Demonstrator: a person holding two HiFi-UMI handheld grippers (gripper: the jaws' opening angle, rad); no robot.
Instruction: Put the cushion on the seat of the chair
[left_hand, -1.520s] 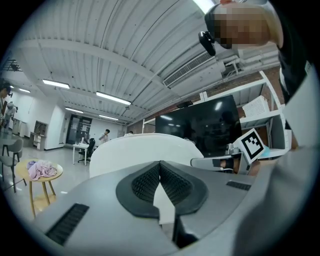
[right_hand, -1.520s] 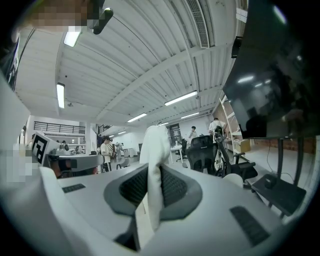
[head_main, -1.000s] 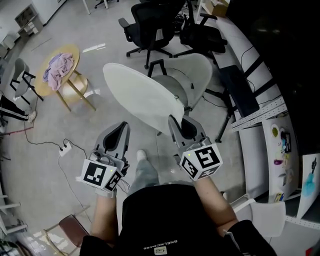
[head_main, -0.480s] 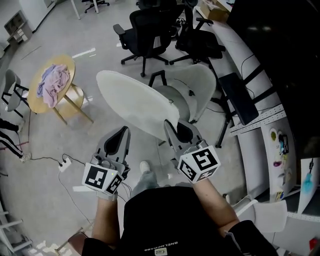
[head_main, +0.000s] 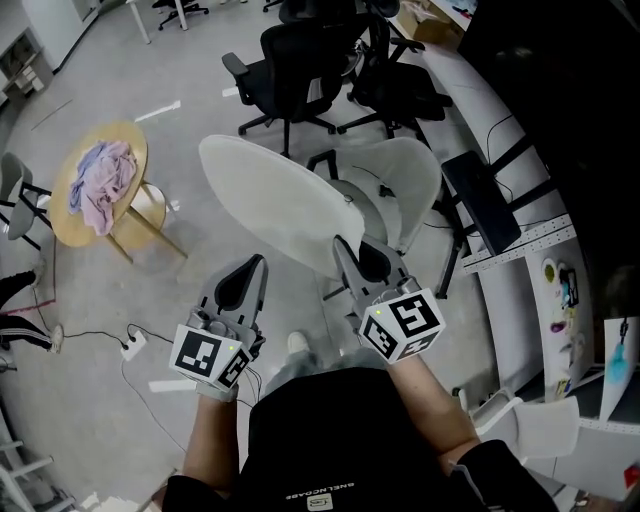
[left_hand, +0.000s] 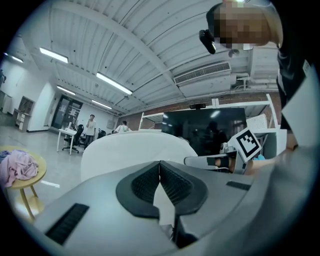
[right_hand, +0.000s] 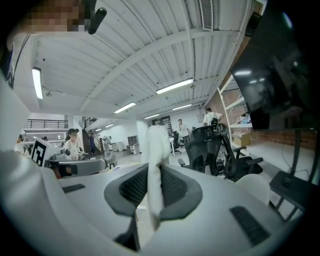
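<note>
A flat white oval cushion (head_main: 275, 205) hangs over the floor in the head view, and my right gripper (head_main: 343, 247) is shut on its near edge. In the right gripper view the cushion's edge (right_hand: 155, 150) stands upright between the pads. The white chair (head_main: 405, 175) is just behind and to the right of the cushion, which hides part of its seat. My left gripper (head_main: 256, 264) is shut and holds nothing, a little short of the cushion's near edge. The left gripper view shows its jaws (left_hand: 160, 167) shut, with the cushion (left_hand: 125, 150) beyond.
Black office chairs (head_main: 300, 50) stand behind the white chair. A round wooden table (head_main: 70, 215) with a pink cloth (head_main: 100, 180) is at the left. A power strip (head_main: 130, 343) and its cable lie on the floor. A curved desk (head_main: 500, 110) runs along the right.
Both grippers and the cushion have travelled forward across the floor with the person, toward the white chair. The grip on the cushion is unchanged.
</note>
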